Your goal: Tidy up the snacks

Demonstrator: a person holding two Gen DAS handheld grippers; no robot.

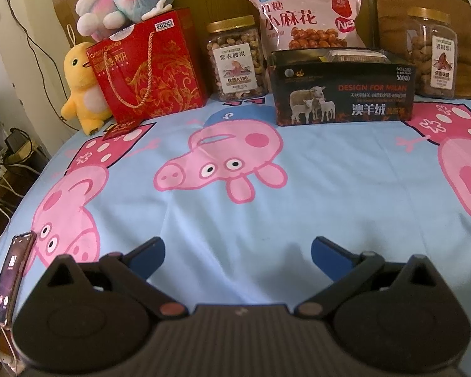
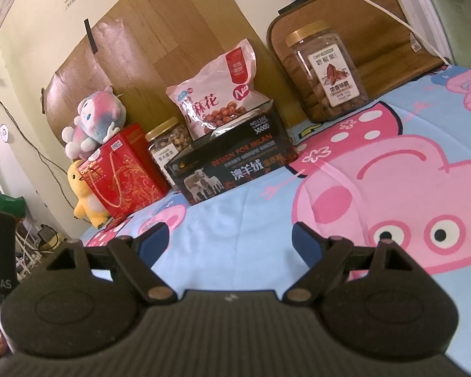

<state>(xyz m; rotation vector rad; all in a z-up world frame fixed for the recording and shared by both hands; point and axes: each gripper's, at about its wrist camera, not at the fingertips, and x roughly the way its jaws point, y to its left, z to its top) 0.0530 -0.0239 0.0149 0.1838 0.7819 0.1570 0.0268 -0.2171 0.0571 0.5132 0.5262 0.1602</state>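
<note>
Both the left gripper point(image 1: 238, 249) and the right gripper point(image 2: 230, 235) hover with jaws wide and empty over the bed point(image 1: 267, 207), well short of the cashew jar point(image 1: 235, 59), pink snack bag point(image 1: 304, 15) and what looks like a pecan jar point(image 2: 326, 72) lined along the headboard.

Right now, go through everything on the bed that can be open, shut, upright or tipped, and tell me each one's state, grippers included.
Left gripper: open, empty.
Right gripper: open, empty.
Cashew jar: upright, gold lid on.
Pecan jar: upright, gold lid on.
Pink snack bag: standing behind the box; seal not visible.
Black box: open-topped, something lying inside.
Red gift bag: upright, plush toy on top.
Phone: screen lit.
</note>
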